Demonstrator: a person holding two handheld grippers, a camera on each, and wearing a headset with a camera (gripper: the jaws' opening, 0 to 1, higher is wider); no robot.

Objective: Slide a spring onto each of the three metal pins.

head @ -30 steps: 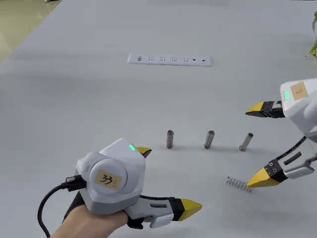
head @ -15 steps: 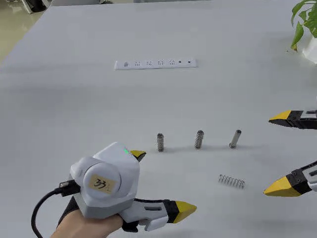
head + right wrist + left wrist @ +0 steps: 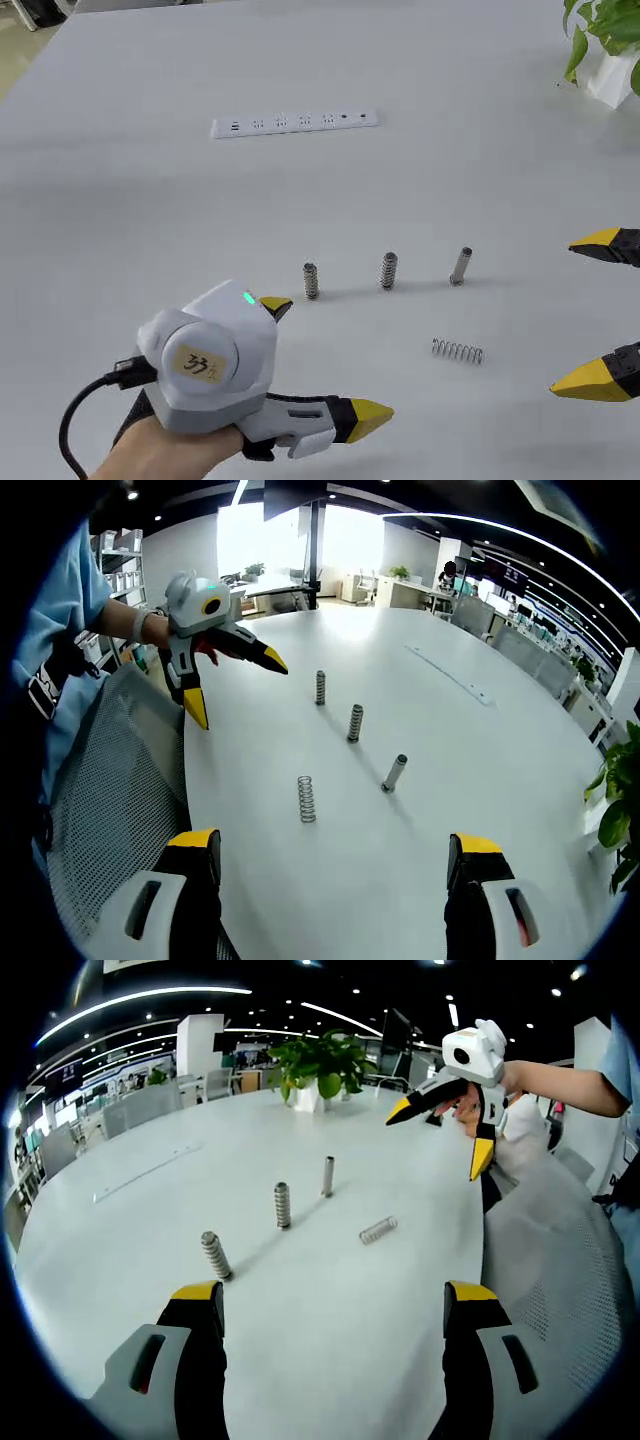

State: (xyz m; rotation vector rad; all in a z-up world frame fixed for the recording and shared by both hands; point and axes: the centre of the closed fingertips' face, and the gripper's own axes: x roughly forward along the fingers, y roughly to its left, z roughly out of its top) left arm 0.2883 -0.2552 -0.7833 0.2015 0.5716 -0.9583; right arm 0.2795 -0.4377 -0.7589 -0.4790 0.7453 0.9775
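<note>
Loose spring [image 3: 457, 351] is being left flat on the white table [image 3: 150, 220], between the left gripper [image 3: 340, 357] and right gripper [image 3: 562, 317], touched by neither. Both are being held spread wide, empty. Beyond it, a bare pin [image 3: 460, 266] is being kept upright beside two spring-covered pins [image 3: 389, 270] [image 3: 311, 281].

Our pale grey bench [image 3: 130, 220] carries a white power strip [image 3: 295, 123], two spring-sleeved pins [image 3: 311, 281], a bare pin [image 3: 460, 266], a loose spring [image 3: 457, 350] lying flat, and a potted plant [image 3: 610, 72].
</note>
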